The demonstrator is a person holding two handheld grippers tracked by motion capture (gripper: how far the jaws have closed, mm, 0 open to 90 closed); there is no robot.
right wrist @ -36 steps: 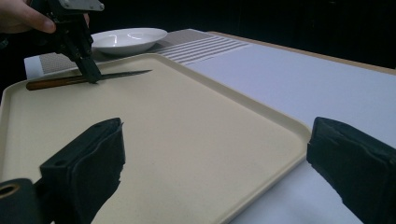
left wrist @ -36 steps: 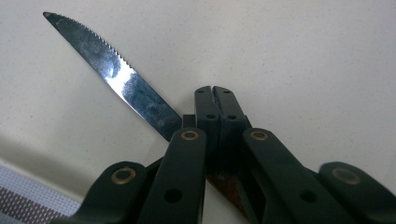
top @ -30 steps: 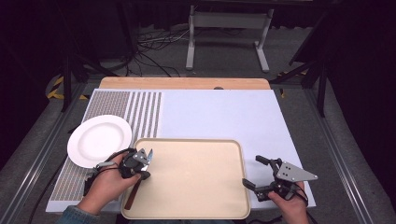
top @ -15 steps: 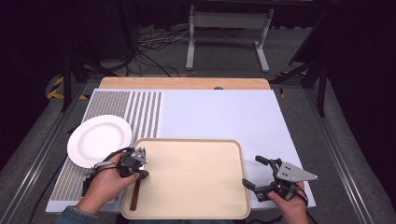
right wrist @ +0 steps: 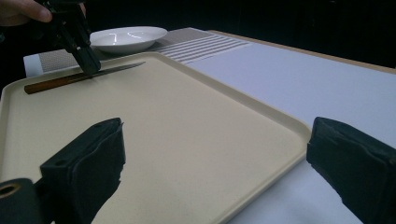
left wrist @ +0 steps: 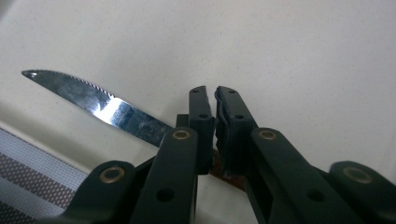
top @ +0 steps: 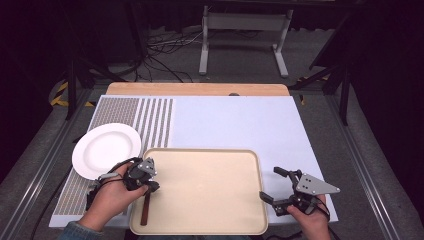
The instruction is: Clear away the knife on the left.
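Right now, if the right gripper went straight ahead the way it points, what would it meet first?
The right gripper points across the beige tray, its near rim between the open jaws. The tray floor ahead is bare; the first thing in line looks like the knife by the far rim, though depth is uncertain.

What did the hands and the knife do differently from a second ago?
Very little moved. The left gripper at the wooden-handled steak knife has just been opening its jaws a crack, with the knife handle between them, the knife lying on the beige plastic tray. The right gripper stayed open by the tray's right edge. The round white plate kept its place.
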